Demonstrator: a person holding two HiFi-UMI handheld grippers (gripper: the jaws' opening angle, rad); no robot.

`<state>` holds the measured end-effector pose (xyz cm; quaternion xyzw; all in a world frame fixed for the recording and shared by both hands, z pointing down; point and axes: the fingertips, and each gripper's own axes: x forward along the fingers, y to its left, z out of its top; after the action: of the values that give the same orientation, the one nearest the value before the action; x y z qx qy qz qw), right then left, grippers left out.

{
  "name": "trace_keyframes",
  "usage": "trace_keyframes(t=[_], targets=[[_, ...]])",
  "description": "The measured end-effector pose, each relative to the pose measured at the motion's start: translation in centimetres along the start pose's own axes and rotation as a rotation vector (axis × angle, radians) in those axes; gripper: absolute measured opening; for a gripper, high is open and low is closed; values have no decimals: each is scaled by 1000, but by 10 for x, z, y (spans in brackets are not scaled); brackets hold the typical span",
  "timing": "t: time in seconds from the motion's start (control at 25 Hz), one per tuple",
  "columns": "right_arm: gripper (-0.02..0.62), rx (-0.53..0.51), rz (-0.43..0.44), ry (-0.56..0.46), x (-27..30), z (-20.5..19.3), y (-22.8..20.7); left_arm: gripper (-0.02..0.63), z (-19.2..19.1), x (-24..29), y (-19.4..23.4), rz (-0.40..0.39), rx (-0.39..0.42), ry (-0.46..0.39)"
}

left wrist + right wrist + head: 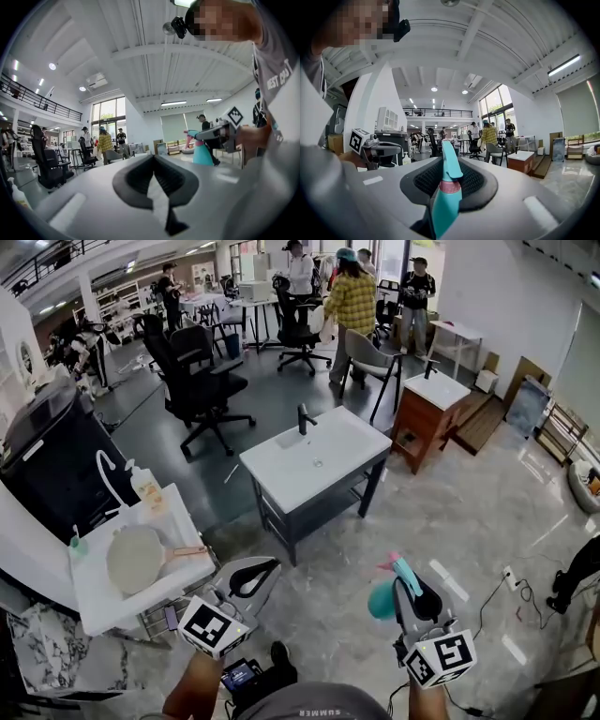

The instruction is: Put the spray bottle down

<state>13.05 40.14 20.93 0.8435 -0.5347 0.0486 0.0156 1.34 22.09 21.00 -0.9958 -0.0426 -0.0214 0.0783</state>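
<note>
The teal spray bottle (382, 600) with a pink collar is held up off the floor, and my right gripper (412, 585) is shut on its neck at the lower right of the head view. In the right gripper view the spray bottle (446, 199) stands between the jaws of the right gripper (450, 164), with its nozzle pointing forward. My left gripper (265, 567) is at the lower left, shut with nothing in it; its tips meet in its own view (152, 158). The left gripper view also shows the spray bottle (202, 152) off to the right.
A white sink vanity (314, 460) stands straight ahead. At the left is a white table (94, 592) with a round pan (136, 559) and a soap bottle (145, 486). A wooden cabinet (427, 418) stands at the right, with office chairs (202, 381) and several people (352, 301) behind.
</note>
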Motion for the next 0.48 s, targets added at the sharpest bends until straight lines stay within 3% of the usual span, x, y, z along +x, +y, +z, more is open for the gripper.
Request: trace_keyframes(t=[0.48], targets=[[92, -5, -62, 7, 86, 14, -1, 2, -16, 35, 93, -43, -18, -8]])
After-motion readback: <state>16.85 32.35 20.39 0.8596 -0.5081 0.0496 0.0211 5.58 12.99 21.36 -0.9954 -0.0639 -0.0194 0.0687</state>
